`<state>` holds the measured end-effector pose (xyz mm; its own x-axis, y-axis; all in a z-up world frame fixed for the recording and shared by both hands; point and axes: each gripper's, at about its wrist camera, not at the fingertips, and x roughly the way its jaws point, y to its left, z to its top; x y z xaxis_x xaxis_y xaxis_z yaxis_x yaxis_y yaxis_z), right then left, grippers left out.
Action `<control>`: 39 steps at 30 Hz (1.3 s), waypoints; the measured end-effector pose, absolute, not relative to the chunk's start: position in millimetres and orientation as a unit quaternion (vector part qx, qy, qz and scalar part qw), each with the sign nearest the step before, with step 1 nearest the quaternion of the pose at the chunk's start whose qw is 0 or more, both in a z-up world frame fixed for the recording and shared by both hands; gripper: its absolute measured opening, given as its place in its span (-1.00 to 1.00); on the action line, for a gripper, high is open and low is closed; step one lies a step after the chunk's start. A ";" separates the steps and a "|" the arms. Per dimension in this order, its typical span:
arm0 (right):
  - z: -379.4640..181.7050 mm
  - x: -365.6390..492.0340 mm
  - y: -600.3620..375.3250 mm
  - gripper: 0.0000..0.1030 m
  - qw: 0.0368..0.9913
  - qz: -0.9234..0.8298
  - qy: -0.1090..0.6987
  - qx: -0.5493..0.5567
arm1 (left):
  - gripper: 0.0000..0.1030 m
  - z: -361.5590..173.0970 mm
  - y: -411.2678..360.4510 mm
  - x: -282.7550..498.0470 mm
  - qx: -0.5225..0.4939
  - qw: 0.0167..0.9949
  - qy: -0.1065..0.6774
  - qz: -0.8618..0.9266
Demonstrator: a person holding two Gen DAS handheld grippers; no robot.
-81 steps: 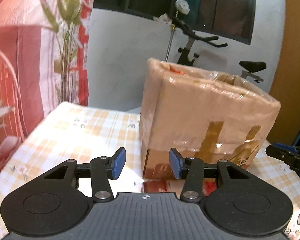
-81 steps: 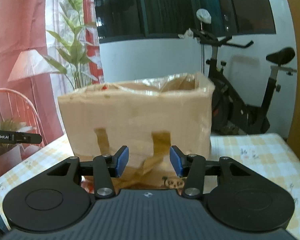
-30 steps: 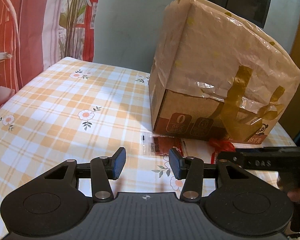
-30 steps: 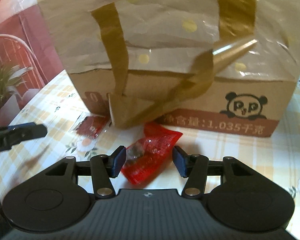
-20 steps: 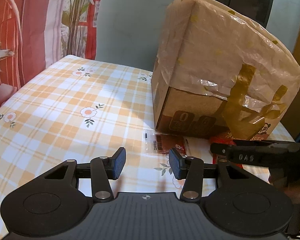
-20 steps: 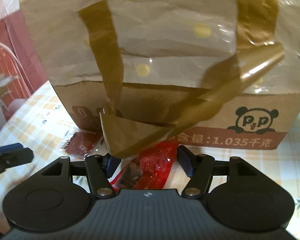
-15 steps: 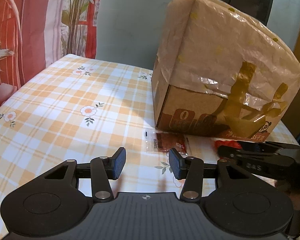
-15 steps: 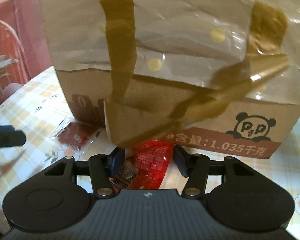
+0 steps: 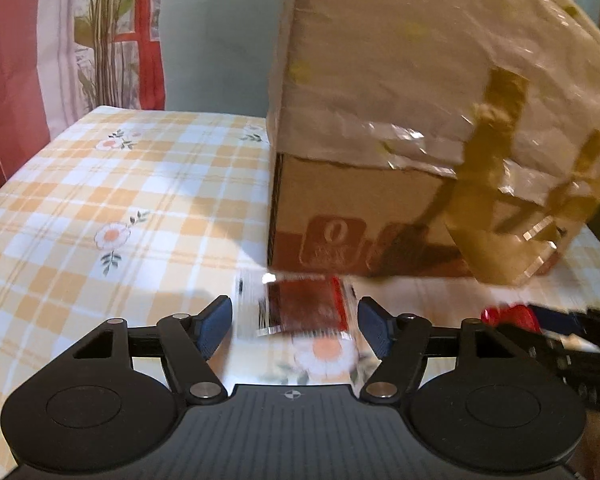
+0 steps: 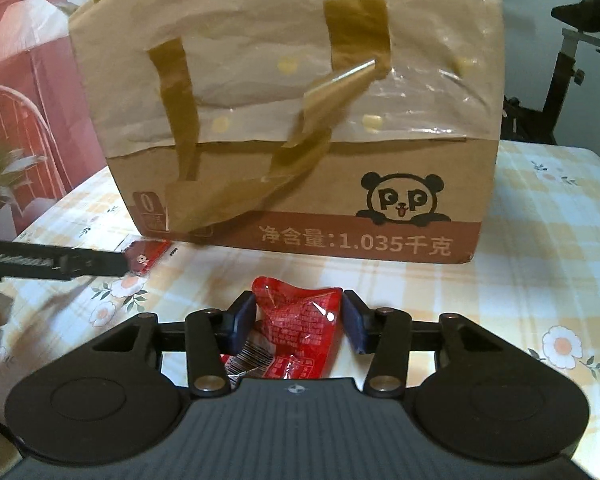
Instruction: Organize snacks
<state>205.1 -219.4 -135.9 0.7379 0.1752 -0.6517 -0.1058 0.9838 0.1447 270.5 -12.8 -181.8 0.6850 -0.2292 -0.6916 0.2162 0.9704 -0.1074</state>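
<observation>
Red snack pouch (image 10: 296, 332) sat pinched in the right gripper (image 10: 298, 322), lower end hidden; left gripper (image 9: 296, 326), jaws just widened, straddled a blurred dark-red packet (image 9: 306, 308) ungripped.

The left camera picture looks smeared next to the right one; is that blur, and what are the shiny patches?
Left wrist view: motion blur smears the dark snack packet and box. Right wrist view: sharp, the box print readable. Shiny patches: light glaring off the box's plastic wrap in both views.
</observation>
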 end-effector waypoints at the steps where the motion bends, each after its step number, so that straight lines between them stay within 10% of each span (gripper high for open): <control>1: -136.2 205.9 -216.7 -0.04 0.931 0.077 0.354 0.044 | 0.40 -183.2 -13.5 274.6 -0.008 0.918 0.379 -0.119; 12: -138.9 205.6 -214.1 -0.05 0.932 0.083 0.351 0.047 | 0.68 -191.0 -36.9 283.3 0.058 0.917 0.383 -0.097; 19: -136.4 201.1 -216.7 -0.05 0.932 0.084 0.349 0.054 | 0.22 -187.1 -34.3 271.6 0.048 0.921 0.375 -0.098; 39: -135.2 199.0 -214.9 -0.05 0.933 0.091 0.344 0.055 | 0.21 -165.7 -22.9 215.8 0.005 0.930 0.350 -0.111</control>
